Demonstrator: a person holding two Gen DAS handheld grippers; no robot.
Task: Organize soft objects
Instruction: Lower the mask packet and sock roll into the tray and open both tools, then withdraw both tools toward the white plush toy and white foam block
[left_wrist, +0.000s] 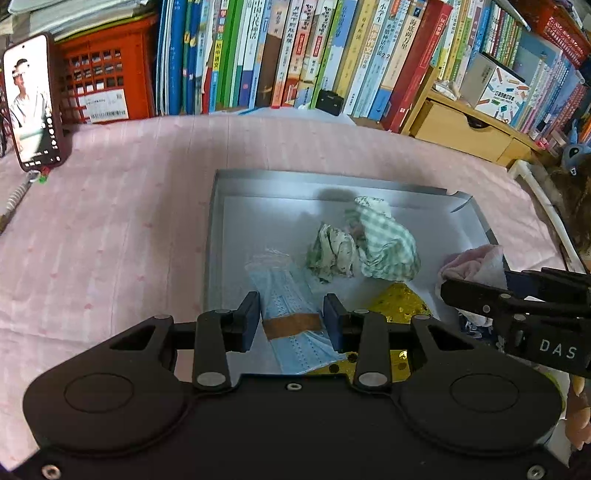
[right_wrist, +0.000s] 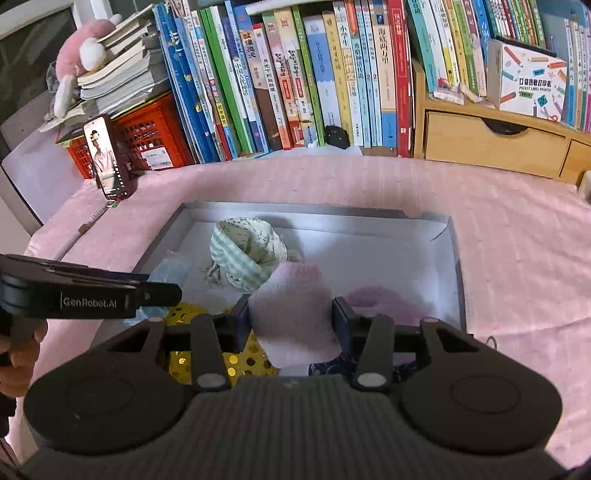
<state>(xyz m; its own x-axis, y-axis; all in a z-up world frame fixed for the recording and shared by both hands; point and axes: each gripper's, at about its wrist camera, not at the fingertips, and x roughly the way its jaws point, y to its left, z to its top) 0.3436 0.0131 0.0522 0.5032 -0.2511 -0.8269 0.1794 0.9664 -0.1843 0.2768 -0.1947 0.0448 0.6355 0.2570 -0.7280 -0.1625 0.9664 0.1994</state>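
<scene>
A shallow grey tray (left_wrist: 218, 221) (right_wrist: 447, 258) lies on the pink cloth. In it are a green checked cloth bundle (left_wrist: 388, 243) (right_wrist: 247, 254), a small floral cloth (left_wrist: 332, 254), a gold sequined piece (left_wrist: 400, 301) (right_wrist: 184, 314) and a stack of blue face masks (left_wrist: 291, 317). My left gripper (left_wrist: 291, 321) is shut on the masks, held over the tray's near part. My right gripper (right_wrist: 291, 321) is shut on a pink fluffy cloth (right_wrist: 291, 314) (left_wrist: 476, 264) above the tray's near right side.
A row of upright books (left_wrist: 295, 55) (right_wrist: 295, 74) and a wooden drawer unit (left_wrist: 465, 129) (right_wrist: 491, 144) stand behind the tray. A phone (left_wrist: 33, 99) (right_wrist: 105, 155) leans at the far left by a red crate (left_wrist: 107, 81). Pink cloth (left_wrist: 110, 240) surrounds the tray.
</scene>
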